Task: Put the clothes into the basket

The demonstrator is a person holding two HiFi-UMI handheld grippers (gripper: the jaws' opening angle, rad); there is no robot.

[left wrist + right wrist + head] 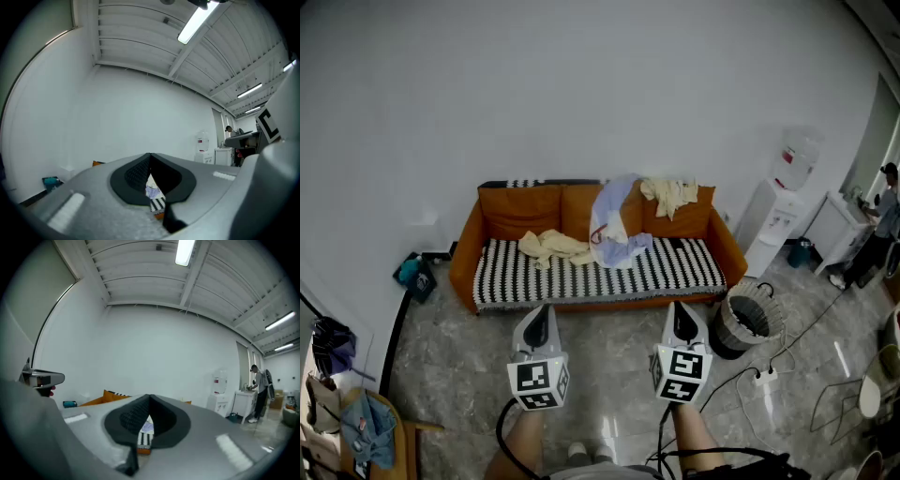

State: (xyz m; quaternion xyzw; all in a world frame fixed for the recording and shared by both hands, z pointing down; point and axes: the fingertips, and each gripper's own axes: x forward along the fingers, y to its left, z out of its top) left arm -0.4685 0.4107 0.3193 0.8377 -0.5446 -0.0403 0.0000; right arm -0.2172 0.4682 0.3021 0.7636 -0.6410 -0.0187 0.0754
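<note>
1. I hold both grippers level in front of me, side by side and well apart. My two forearms come in from the bottom edge of the head view. Both noses point across the grey floor toward the orange sofa (pixel 511 214).
2. The left gripper (pixel 546 309) is closed and empty. In its own view the two dark pads meet at the tips, and through the thin slit under them I see only the far sofa.
3. The right gripper (pixel 680 306) is closed in the same way, tips together and nothing between them.
4. All the clothes lie on the sofa, far from both grippers.
   - A cream garment (pixel 551 247) is crumpled on the striped seat cover, toward the left.
   - A lavender and white garment (pixel 614 225) hangs from the backrest down to the seat in the middle.
   - A second cream piece (pixel 668 195) is draped over the backrest on the right.
5. The basket (pixel 748 322) stands upright on the floor, just beside the right end of the sofa, with its mouth open upward. Its inside looks dark, so I cannot tell whether anything lies in it. It is nearer to my right gripper than to the left one.
6. A water dispenser (pixel 783 202) stands by the wall behind the basket. A person (pixel 877 225) is at the far right edge.
</note>
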